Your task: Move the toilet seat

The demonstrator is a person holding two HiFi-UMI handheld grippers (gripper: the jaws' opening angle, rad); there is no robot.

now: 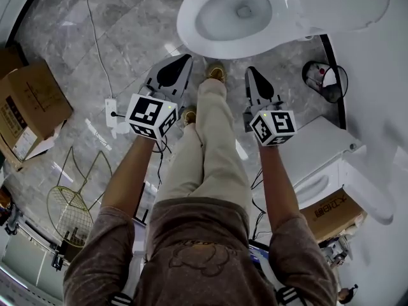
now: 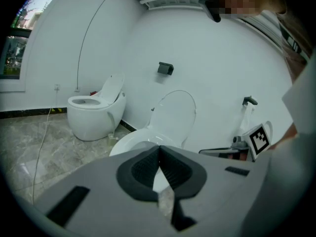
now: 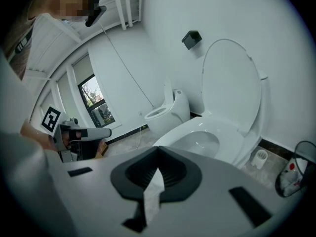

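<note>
Toilet seat (image 3: 236, 136) white, glossy ring on bowl; lid (image 3: 231, 83) upright at 12 o'clock. Left gripper (image 1: 185, 60), right gripper (image 1: 251, 71) clenched, empty.

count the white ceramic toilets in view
2: one white ceramic toilet, lid up, just ahead; a second toilet farther back on the left. More may be hidden.

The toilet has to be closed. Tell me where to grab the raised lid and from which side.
Take the raised lid by its top rim, coming from the front, over the bowl. It stands upright behind the bowl, hinged at the bottom, so the top edge is free, thin enough for jaws, and likely gives the most leverage.
</note>
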